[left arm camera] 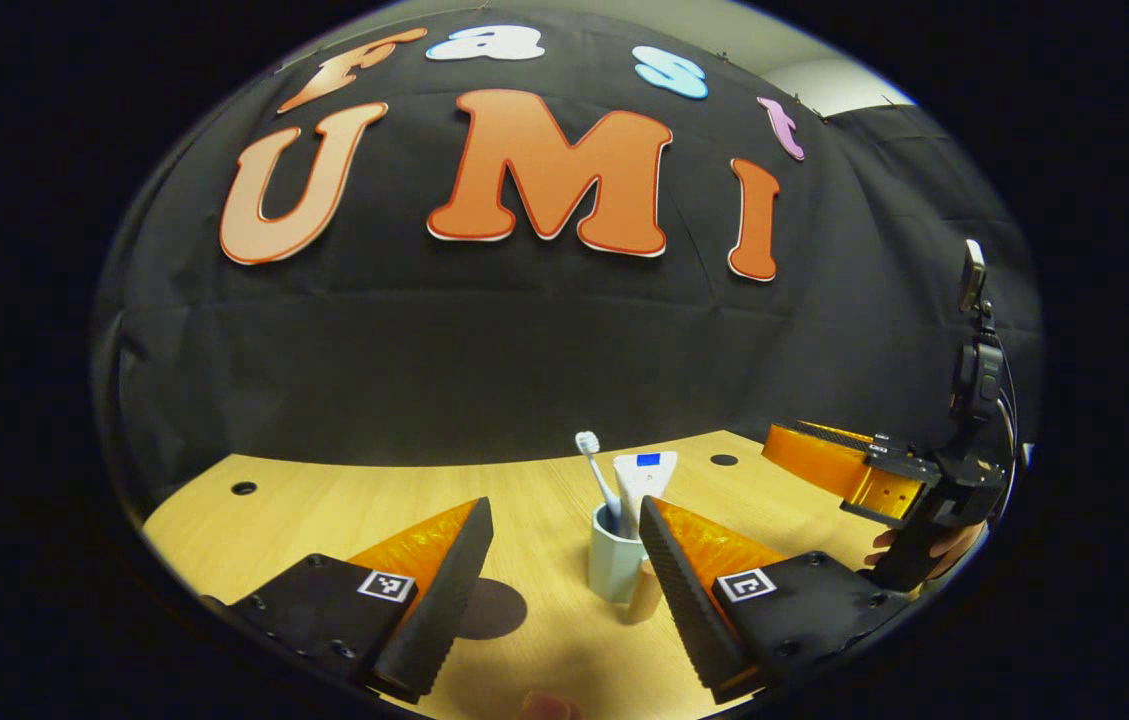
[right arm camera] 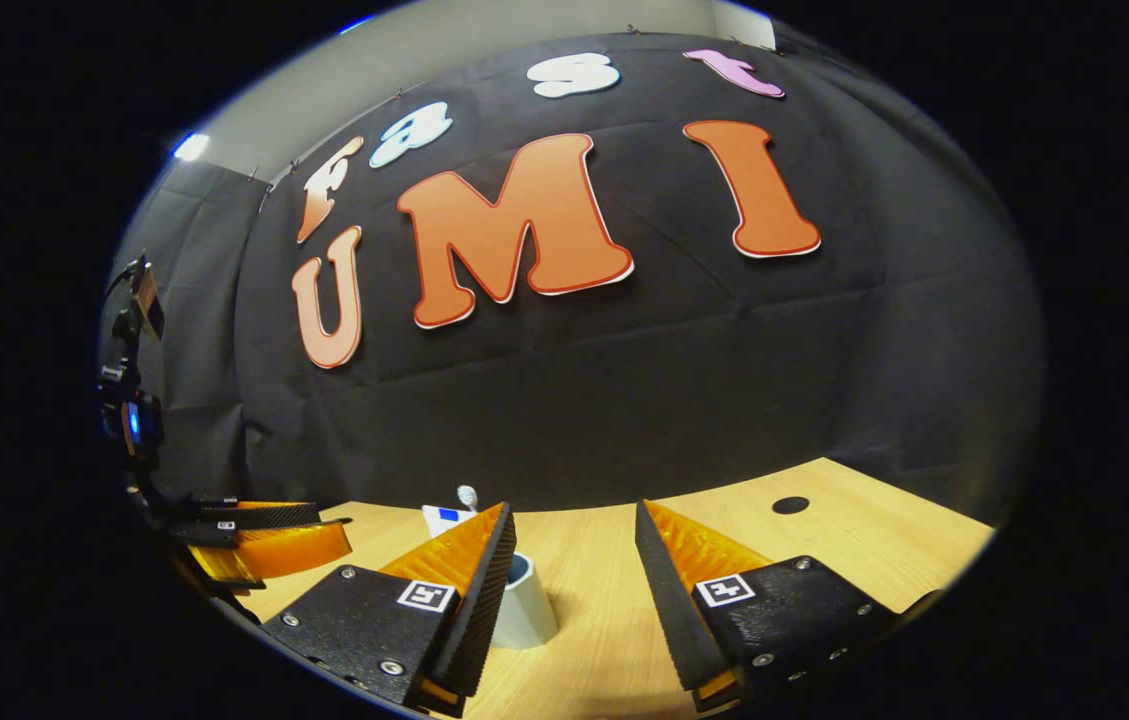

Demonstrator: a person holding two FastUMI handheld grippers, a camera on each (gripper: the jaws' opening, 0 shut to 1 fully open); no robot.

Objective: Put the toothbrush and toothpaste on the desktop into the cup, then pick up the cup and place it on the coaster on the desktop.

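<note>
A pale blue-green cup [left arm camera: 612, 568] stands upright on the wooden desktop [left arm camera: 324, 520], with a white toothbrush [left arm camera: 592, 455] and a white toothpaste tube [left arm camera: 646, 478] standing in it. My left gripper [left arm camera: 564, 505] is open. The cup sits just beyond its fingers, close to the right finger [left arm camera: 684, 590]. A dark round coaster [left arm camera: 496, 608] lies to the left of the cup, partly behind the left finger. My right gripper [right arm camera: 572, 510] is open with nothing between its fingers. In the right gripper view the cup [right arm camera: 529, 605] is half hidden behind the left finger [right arm camera: 469, 590].
A small tan object [left arm camera: 642, 592] stands at the cup's base. A hand [left arm camera: 929, 545] holds the right gripper [left arm camera: 786, 450] at the far right; the left gripper [right arm camera: 329, 532] shows at the left edge. Round holes [left arm camera: 244, 488] [right arm camera: 790, 505] mark the desktop.
</note>
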